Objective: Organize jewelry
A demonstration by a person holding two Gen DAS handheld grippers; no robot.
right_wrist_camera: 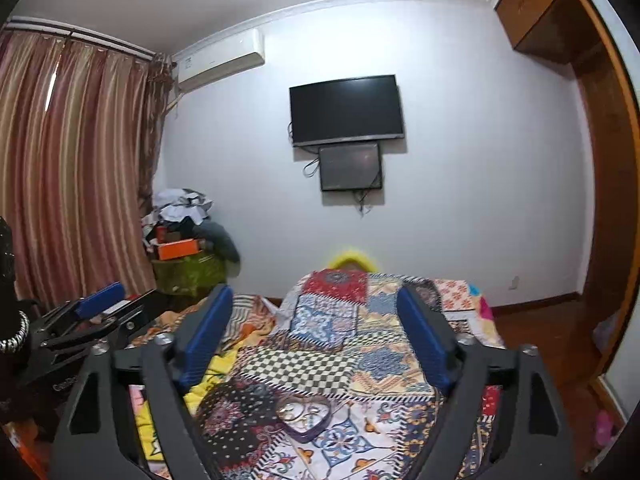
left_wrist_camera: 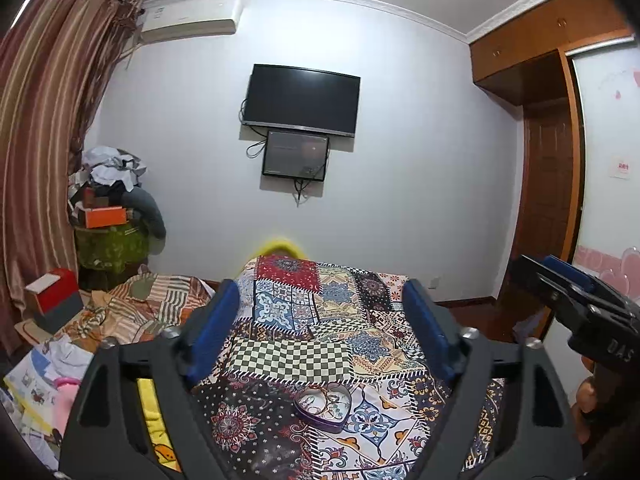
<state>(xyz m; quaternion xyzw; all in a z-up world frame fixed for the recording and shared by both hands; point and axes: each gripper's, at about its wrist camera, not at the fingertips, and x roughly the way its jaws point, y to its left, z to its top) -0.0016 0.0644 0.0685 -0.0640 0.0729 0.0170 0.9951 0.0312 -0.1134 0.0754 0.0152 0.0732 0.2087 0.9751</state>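
Resting on a patchwork quilt (left_wrist_camera: pixel 304 320), heart-shaped tin (left_wrist_camera: pixel 323 406) of seemingly metal rings; both claws spread, empty.

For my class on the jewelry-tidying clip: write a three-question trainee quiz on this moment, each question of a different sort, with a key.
1. True or false: the left gripper is clamped on the heart-shaped tin.
2. Multiple choice: the tin rests on A) a wooden floor, B) the patchwork quilt, C) a shelf.
3. Short answer: what can be seen inside the tin?

Key
1. False. Both the left gripper and the right gripper are open with nothing between the fingers, and the tin lies below them.
2. B.
3. Rings or bangles, apparently; the pieces are too small to name exactly. The tin has no lid on it.
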